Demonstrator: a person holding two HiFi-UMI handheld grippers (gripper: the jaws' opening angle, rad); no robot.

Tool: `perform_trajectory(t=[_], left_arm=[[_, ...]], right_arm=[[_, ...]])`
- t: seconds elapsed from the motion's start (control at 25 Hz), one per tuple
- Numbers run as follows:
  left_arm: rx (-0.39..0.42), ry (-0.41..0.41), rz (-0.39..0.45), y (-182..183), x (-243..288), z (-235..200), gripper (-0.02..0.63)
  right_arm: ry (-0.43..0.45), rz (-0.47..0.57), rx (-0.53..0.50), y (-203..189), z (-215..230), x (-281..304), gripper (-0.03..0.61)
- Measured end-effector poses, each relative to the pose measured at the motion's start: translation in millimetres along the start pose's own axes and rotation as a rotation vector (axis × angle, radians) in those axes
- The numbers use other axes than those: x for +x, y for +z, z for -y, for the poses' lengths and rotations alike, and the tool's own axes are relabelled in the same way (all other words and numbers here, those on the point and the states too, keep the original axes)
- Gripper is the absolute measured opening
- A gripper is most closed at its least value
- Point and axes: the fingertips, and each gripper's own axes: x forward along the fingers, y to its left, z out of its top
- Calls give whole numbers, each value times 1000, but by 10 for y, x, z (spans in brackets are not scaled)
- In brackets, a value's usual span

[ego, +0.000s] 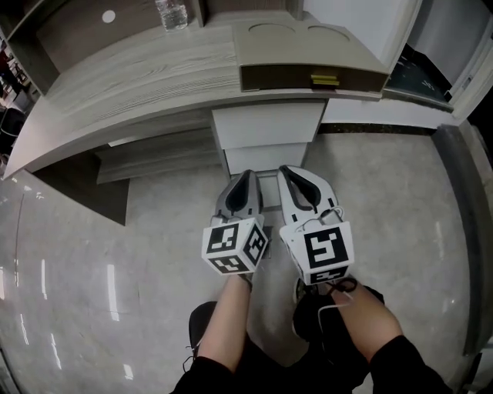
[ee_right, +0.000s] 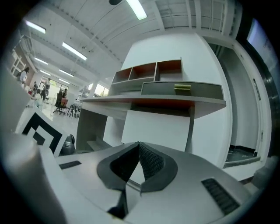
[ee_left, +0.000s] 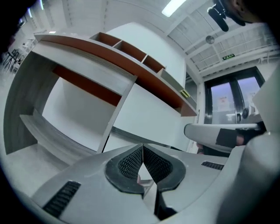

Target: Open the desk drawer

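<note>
Glossy grey tiled floor [ego: 92, 292] takes most of the head view. The person stands back from the work and isn't at it yet.

Curved grey wood-grain bench [ego: 139, 69] wraps the top of the view. A white pedestal cabinet [ego: 266, 127] sits under it, dead ahead of both tools.

A beige box unit [ego: 308, 46] sits on the bench top, right of centre. Its dark brown drawer front [ego: 281, 77] is flush and closed. My read is that this is the target, though the pedestal's panels could also be drawers.

Left gripper [ego: 245, 185] and right gripper [ego: 296, 181] are side by side, low over the floor, well short of the bench and pointing roughly level at it. Looks like a carry/approach pose, not a reach.

Left gripper view: fingers [ee_left: 131, 164] are pressed together at the tips with nothing between. Right gripper view: fingers [ee_right: 151, 162] are the same, closed and empty. They'd have to part before taking the pull.

A clear plastic bottle [ego: 171, 14] stands at the back of the bench, out of the way.

The small yellow pull [ego: 324, 79] on the drawer front is the obvious grab point. It's on the right side, so the right gripper is probably the better fit.
</note>
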Motion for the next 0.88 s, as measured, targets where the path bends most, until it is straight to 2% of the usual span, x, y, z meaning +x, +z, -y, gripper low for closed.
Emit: perform_trajectory(t=[0.12, 0.24, 0.44, 0.64, 0.88], left_arm=[[-74, -25, 11, -10, 68, 9, 6], [-154, -37, 38, 4, 123, -13, 14], [-309, -112, 94, 49, 199, -42, 81], [-494, -211, 147, 112, 258, -99, 118], [-596, -274, 157, 71, 391, -158, 163]], right_arm=[[4, -21, 76, -77, 15, 5, 6], [9, -21, 91, -80, 31, -4, 6], [14, 9, 148, -6, 69, -29, 6], [22, -2, 137, -43, 33, -1, 6], [26, 4, 125, -16, 14, 46, 6]])
